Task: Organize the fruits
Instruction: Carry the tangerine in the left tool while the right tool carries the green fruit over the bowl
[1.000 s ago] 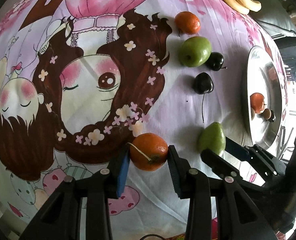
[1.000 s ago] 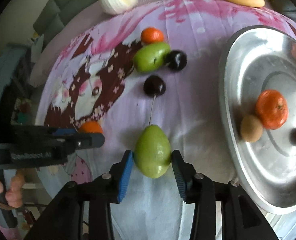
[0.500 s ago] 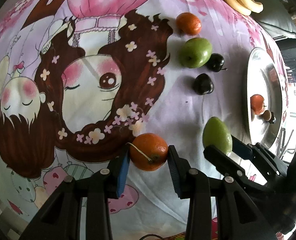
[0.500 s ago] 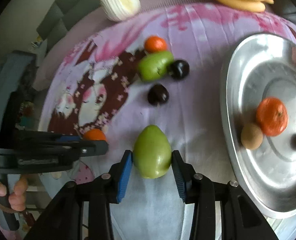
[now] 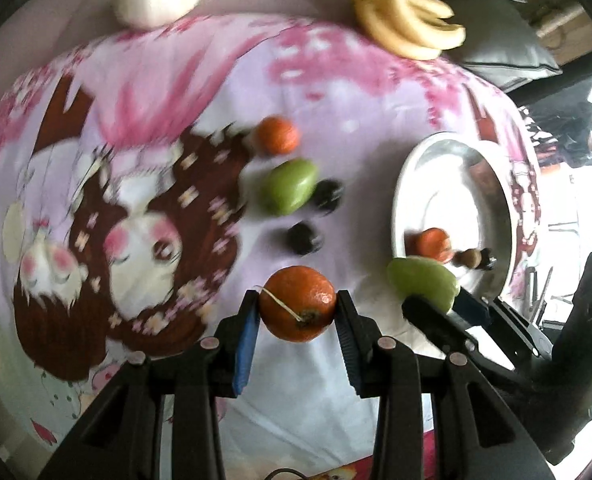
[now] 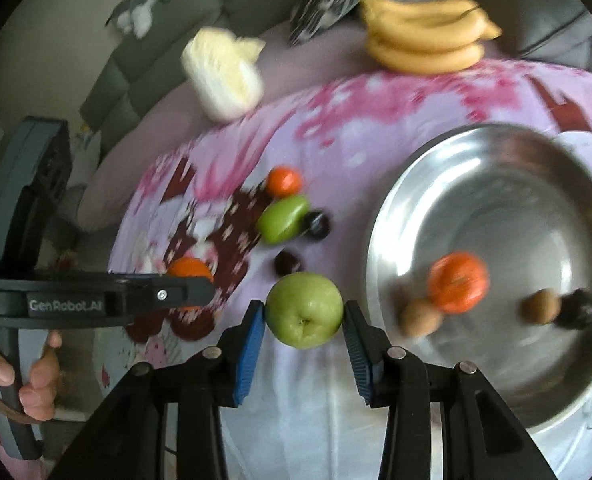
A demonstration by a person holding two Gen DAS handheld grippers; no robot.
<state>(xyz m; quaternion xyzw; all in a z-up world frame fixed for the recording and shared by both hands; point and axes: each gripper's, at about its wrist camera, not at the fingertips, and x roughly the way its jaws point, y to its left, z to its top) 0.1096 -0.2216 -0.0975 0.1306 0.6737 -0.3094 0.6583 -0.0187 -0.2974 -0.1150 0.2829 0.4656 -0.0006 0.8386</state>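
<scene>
Left gripper [image 5: 298,312]: jaws narrowed onto an orange tangerine [image 5: 298,309]; both blue pads press its sides, stem end facing the camera.
Right gripper [image 6: 304,312]: jaws narrowed onto a green apple [image 6: 304,310]; pads in contact on both sides, calyx end facing the camera.
Held tangerine, position: clear of the printed cloth [image 5: 336,92], near its front centre.
Held apple, position: above the cloth, just beside the near rim of the steel tray [image 6: 380,240].
Tray contents: one tangerine [image 6: 459,282], two brown round fruits [image 6: 420,317], one dark fruit [image 6: 578,309]; type of the brown fruits cannot be told through the blur.
Fruit on the cloth: a tangerine [image 6: 283,181], a green apple [image 6: 283,218] touching a dark cherry [image 6: 317,224], and a second cherry [image 6: 288,262] apart, nearer the grippers.
Far edge: banana bunch [image 6: 424,46] and a pale cabbage [image 6: 226,76].
Operator: a hand [image 6: 28,376] grips the left gripper's handle.
</scene>
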